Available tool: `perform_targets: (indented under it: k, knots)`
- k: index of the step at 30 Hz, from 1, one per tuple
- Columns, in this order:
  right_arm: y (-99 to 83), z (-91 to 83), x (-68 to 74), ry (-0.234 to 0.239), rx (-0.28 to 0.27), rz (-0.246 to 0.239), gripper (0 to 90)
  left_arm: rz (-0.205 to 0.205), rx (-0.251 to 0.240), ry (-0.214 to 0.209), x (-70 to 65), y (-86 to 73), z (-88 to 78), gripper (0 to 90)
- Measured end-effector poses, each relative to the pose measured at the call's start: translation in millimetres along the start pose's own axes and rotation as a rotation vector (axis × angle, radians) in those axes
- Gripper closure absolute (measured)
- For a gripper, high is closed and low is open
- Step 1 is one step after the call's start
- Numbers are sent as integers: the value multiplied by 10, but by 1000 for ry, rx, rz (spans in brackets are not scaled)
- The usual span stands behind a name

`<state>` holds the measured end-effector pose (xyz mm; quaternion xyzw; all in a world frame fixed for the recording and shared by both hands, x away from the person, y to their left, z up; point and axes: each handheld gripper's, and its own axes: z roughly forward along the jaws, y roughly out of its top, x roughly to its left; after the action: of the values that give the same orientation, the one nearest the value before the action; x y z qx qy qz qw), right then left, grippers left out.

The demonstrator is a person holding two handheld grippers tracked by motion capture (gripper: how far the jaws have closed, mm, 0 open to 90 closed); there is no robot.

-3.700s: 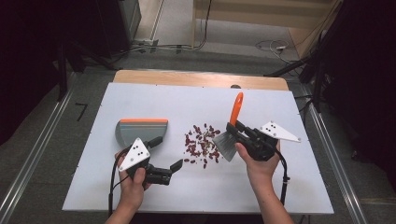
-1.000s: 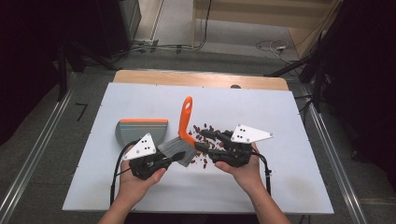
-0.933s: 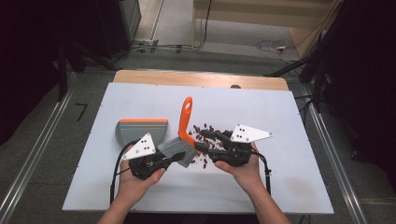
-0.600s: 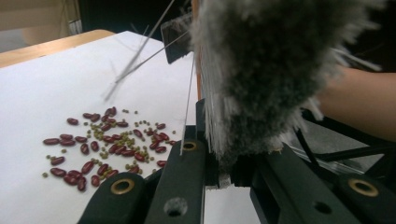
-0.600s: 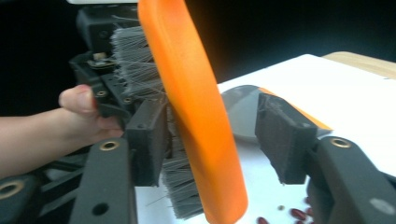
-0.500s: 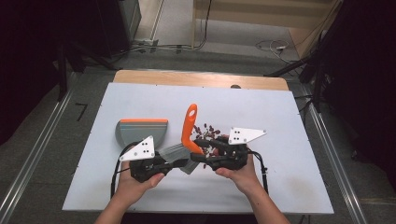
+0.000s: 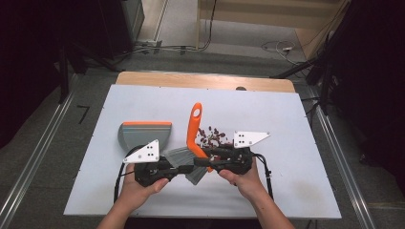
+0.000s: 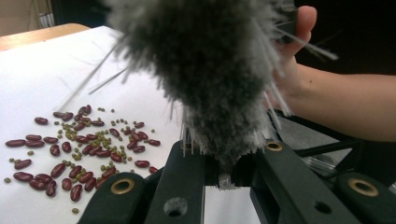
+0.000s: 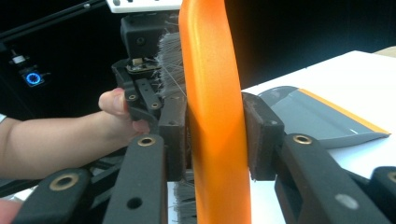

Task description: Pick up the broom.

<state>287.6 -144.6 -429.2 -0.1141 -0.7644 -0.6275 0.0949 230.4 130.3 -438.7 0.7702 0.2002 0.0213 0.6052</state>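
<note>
2 grippers met at table [image 7: 143,100] front, brush [image 7: 184,157] between them. Left gripper [image 7: 187,168] clamped bristles [image 8: 210,70]; right gripper [image 7: 200,162], jaws just closing, pinched orange handle [image 9: 210,116]. Handle ran toward 12 o'clock. Beans [image 7: 212,137] lay at 1 o'clock from brush, dustpan [image 7: 143,133] at 10 o'clock, nearer left hand.

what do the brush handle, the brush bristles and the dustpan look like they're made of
Brush handle: probably moulded plastic, smooth orange with a soft sheen.
Bristles: likely synthetic fibre, fine grey strands, some splaying out stiff and thin.
Dustpan: apparently matte grey plastic; the orange strip along its front edge may be rubber, though the look leaves that open.
</note>
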Motion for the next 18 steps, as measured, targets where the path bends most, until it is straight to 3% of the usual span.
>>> perform_targets:
  k: [5,12,17,18]
  knots:
    - [12,-4,35,-20,16,-15,676,-7,3,5,9,-4,1,856]
    - [16,8,47,-87,21,-10,680,-43,-9,51,42,-18,25,807]
    - [40,-11,62,-144,23,-10,681,-48,-19,153,25,-11,-13,632]
    - [45,-28,60,-165,23,-11,680,-48,-19,153,25,-11,-13,593]
